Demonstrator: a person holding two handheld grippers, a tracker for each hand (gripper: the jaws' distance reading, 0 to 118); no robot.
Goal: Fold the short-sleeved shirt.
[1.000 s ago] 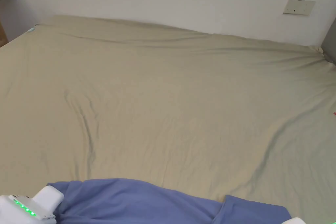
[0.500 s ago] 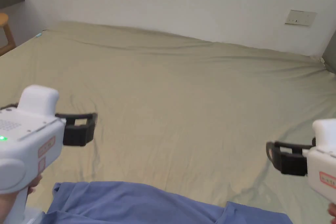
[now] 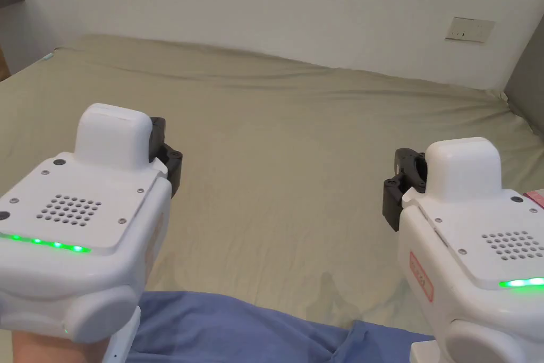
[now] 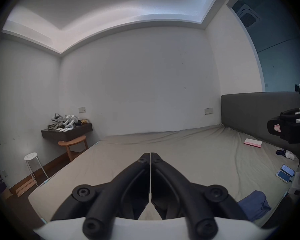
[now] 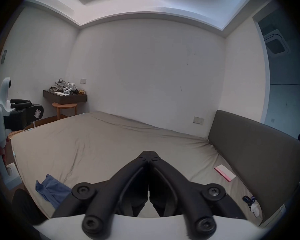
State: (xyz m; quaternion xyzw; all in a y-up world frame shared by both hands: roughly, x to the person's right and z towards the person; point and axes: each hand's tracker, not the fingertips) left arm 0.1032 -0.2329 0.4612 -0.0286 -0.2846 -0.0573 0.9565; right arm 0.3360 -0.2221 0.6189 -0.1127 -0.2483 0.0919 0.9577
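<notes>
The left hand-held gripper (image 4: 150,157), white-bodied with black jaws, is held in the air above the bed with its jaws pressed together on nothing. The right hand-held gripper (image 5: 149,154), of the same make, is raised level with it, well apart, its jaws likewise closed and empty. Below them, at the near edge of the bed with the wrinkled beige sheet (image 3: 297,167), lies the crumpled blue fabric short-sleeved shirt (image 3: 239,329), touched by neither gripper. A grey padded headboard (image 5: 253,150) stands at the bed's right side.
</notes>
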